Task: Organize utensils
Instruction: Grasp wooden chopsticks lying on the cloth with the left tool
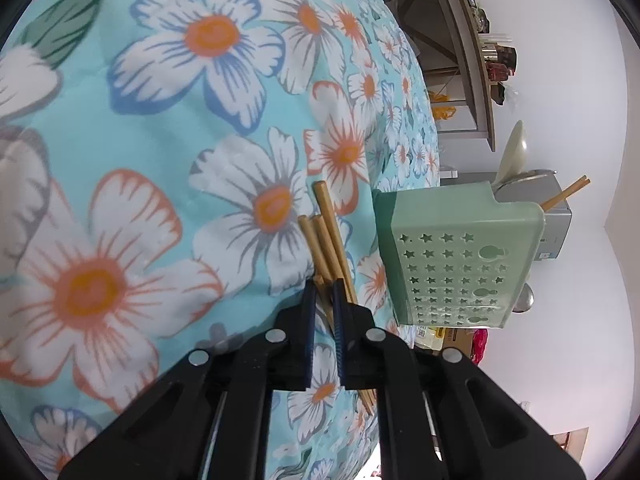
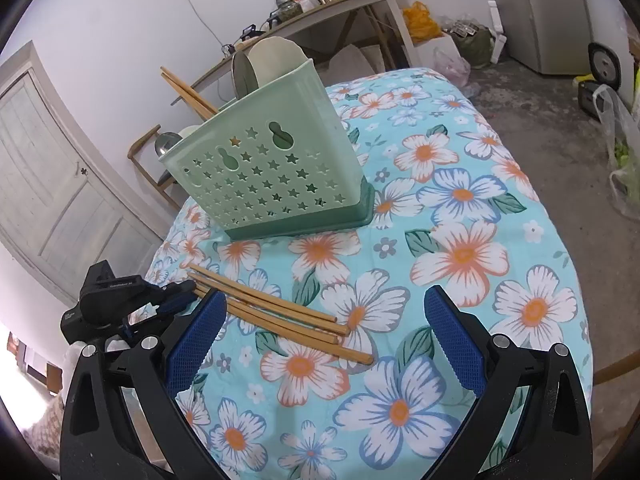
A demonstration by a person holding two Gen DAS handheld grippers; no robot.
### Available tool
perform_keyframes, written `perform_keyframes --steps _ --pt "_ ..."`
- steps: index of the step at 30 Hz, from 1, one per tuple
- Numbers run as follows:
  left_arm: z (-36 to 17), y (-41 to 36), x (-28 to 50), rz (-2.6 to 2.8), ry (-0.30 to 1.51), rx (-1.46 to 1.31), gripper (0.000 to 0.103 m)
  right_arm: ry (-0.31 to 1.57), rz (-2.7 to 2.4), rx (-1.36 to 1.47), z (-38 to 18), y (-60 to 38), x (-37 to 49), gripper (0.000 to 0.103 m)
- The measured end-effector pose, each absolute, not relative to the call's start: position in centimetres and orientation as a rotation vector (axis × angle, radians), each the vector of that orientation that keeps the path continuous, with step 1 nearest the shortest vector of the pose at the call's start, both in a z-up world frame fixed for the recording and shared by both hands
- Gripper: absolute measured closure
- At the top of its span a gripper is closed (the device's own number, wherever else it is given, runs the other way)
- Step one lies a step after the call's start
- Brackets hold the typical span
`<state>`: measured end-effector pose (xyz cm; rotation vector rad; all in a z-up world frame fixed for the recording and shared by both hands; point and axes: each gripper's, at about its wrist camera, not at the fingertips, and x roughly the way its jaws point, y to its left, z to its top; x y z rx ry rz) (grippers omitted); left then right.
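Note:
Several wooden chopsticks [image 2: 280,316] lie in a loose bundle on the floral tablecloth [image 2: 460,256]. My left gripper [image 1: 323,294] is shut on the near ends of the chopsticks [image 1: 325,236]; how many sit between the pads I cannot tell. In the right wrist view the left gripper [image 2: 182,296] clamps them at the table's left edge. Beyond the bundle stands a pale green utensil holder [image 2: 272,168] with star holes, holding two chopsticks [image 2: 188,92], spoons and ladles; the left wrist view shows the utensil holder [image 1: 460,256] to the right. My right gripper [image 2: 325,298] hovers open just above the bundle, holding nothing.
The table drops off close behind the holder and at the right edge [image 2: 560,216]. A white door [image 2: 52,168] stands at the left, a cluttered wooden side table [image 2: 340,4] at the back, and bags [image 2: 620,160] lie on the floor to the right.

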<state>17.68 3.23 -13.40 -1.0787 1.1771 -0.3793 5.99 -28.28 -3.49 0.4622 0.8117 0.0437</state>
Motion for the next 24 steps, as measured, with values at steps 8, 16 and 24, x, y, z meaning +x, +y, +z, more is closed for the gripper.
perform_keyframes --steps 8,16,24 --pt "-11.7 5.2 16.2 -0.337 1.162 -1.013 0.095 0.808 0.044 0.460 -3.4 -28.3 5.9 0.008" --pt "-12.4 6.0 16.5 -0.276 1.209 -1.008 0.093 0.811 0.053 0.453 -3.2 -27.4 5.7 0.008" --pt "-12.9 5.5 17.2 -0.227 1.237 -1.025 0.092 0.816 0.033 0.466 -3.4 -27.7 5.3 0.008"
